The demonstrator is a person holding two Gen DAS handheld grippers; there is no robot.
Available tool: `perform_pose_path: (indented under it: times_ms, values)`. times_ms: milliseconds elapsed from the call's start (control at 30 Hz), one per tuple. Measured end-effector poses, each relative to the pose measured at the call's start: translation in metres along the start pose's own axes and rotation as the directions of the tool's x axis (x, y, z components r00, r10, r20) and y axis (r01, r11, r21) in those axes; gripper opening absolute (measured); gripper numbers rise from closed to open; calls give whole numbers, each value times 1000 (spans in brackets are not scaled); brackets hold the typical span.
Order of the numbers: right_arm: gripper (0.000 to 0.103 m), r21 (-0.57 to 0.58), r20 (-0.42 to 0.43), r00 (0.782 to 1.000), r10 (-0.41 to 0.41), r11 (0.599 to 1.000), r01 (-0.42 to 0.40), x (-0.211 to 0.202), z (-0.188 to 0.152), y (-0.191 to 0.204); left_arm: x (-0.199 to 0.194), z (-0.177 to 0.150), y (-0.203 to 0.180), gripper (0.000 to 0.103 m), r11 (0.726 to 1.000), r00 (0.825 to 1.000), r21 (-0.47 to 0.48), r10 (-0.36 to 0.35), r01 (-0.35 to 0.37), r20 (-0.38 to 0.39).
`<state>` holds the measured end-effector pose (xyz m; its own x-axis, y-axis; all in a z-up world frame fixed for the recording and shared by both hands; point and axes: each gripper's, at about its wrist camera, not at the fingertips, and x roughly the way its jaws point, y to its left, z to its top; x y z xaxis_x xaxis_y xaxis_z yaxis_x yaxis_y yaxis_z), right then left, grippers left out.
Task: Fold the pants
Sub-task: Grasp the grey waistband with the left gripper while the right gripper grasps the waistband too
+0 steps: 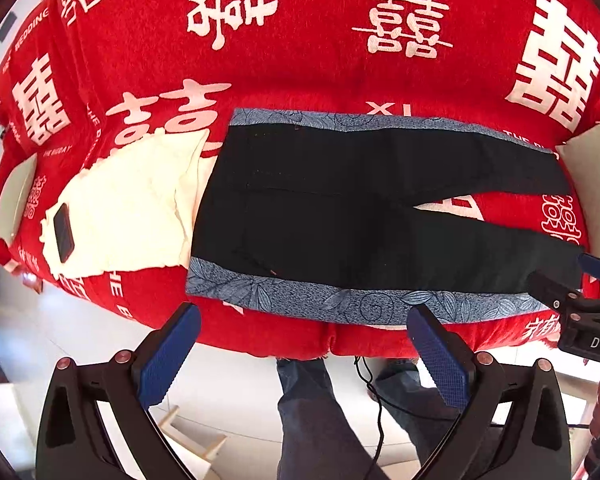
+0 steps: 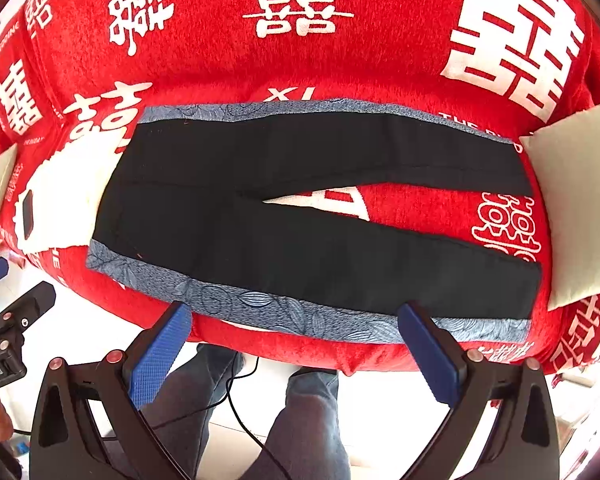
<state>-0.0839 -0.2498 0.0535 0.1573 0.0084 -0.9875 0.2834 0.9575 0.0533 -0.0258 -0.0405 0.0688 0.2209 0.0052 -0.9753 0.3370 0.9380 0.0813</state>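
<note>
Black pants (image 1: pixel 340 208) with blue floral side bands lie flat on a red bed cover, waist to the left and the two legs spread apart toward the right. In the right wrist view the same pants (image 2: pixel 284 216) fill the middle. My left gripper (image 1: pixel 304 320) hangs open just off the near edge of the bed, below the waist end, touching nothing. My right gripper (image 2: pixel 296 320) is open too, held near the lower leg's floral band (image 2: pixel 284 312), with nothing between its fingers. It also shows in the left wrist view as the right gripper (image 1: pixel 580 280), by the leg cuff.
A cream cloth (image 1: pixel 132 208) with a dark phone (image 1: pixel 63 233) on it lies left of the waist. A cream pillow (image 2: pixel 580 208) sits right of the leg ends. A white tablet-like slab (image 1: pixel 18 196) rests at far left. A person's jeans-clad legs (image 1: pixel 320 408) and a cable are below.
</note>
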Motion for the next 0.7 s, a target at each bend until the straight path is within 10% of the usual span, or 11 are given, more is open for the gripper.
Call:
perform_pose_path:
  times_ms: [433,567,700]
  values:
    - [103,60,-35,999,12,998,-10,53,-10,4,67,-8,17,103,997,996,6,-75,75,-54]
    - [103,167,11,983,185,969,-184,78,-24,4,108,-15,43,103,993,992,-41,-117,115,-57]
    - [103,341,78,904,421,841,-421,115,-50,-5,147,-26,69,103,972,978,-141,-199,188,-65]
